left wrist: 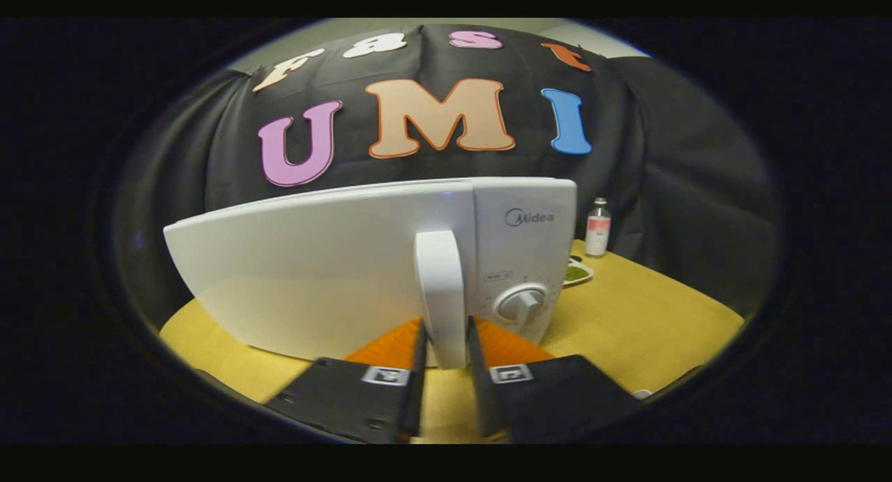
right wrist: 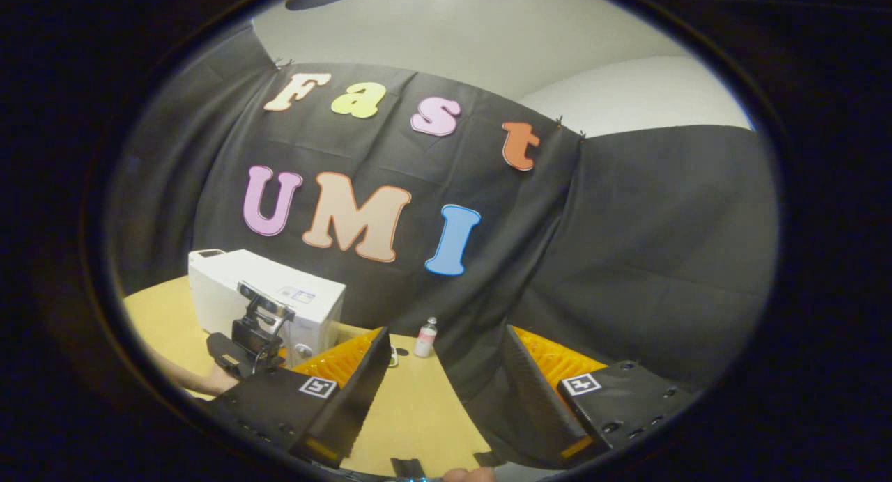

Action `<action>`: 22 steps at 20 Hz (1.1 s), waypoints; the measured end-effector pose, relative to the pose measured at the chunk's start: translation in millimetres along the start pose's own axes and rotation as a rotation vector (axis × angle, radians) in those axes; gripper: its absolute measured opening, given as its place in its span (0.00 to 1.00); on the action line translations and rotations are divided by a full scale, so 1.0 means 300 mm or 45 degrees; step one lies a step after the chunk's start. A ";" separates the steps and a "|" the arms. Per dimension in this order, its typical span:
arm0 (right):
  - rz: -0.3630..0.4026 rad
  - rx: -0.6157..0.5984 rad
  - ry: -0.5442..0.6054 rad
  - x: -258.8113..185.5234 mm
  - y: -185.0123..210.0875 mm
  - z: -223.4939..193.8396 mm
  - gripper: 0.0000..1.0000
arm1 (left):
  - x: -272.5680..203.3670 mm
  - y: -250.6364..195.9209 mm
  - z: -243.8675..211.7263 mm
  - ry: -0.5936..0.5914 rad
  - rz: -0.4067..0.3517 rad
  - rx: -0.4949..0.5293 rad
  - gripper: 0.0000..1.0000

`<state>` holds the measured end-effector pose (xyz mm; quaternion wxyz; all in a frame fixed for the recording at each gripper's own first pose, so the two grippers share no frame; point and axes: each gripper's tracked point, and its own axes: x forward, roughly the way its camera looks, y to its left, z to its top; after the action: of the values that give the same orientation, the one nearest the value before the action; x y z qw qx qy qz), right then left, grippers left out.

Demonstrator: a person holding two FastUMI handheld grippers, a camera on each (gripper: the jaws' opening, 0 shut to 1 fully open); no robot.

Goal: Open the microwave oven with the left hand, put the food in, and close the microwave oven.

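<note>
The white microwave (left wrist: 334, 273) stands on the yellow table, its door looking closed. My left gripper (left wrist: 446, 323) has one finger on each side of the upright door handle (left wrist: 439, 287), low on it, pressing it. A plate of green food (left wrist: 577, 271) lies to the right of the microwave, partly hidden behind it. In the right gripper view, my right gripper (right wrist: 446, 329) hangs open and holds nothing above the table, far to the right of the microwave (right wrist: 279, 294). There the left gripper (right wrist: 254, 332), held by a hand, is at the microwave's front.
A small bottle with a pink label (left wrist: 598, 228) stands behind the plate near the black cloth wall; it shows as the bottle (right wrist: 425, 337) in the right gripper view too. Bare yellow table (left wrist: 648, 315) stretches right of the microwave.
</note>
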<state>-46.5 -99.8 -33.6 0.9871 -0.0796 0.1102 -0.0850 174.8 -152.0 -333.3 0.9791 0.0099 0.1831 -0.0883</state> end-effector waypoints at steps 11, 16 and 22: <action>0.053 -0.001 -0.030 0.018 0.028 0.016 0.97 | -0.006 -0.014 -0.032 0.092 -0.167 0.036 0.01; 0.091 0.060 -0.044 0.041 0.067 0.013 0.97 | -0.272 0.035 -0.095 0.042 -0.155 0.020 0.02; 0.200 0.087 -0.056 0.077 0.200 0.000 0.97 | -0.522 0.168 -0.185 0.131 -0.139 0.001 0.02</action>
<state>-15.5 -45.6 -48.9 0.9950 -0.0387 0.0913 -0.0091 20.3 -73.0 -329.4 0.9621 0.0050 0.2334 -0.1410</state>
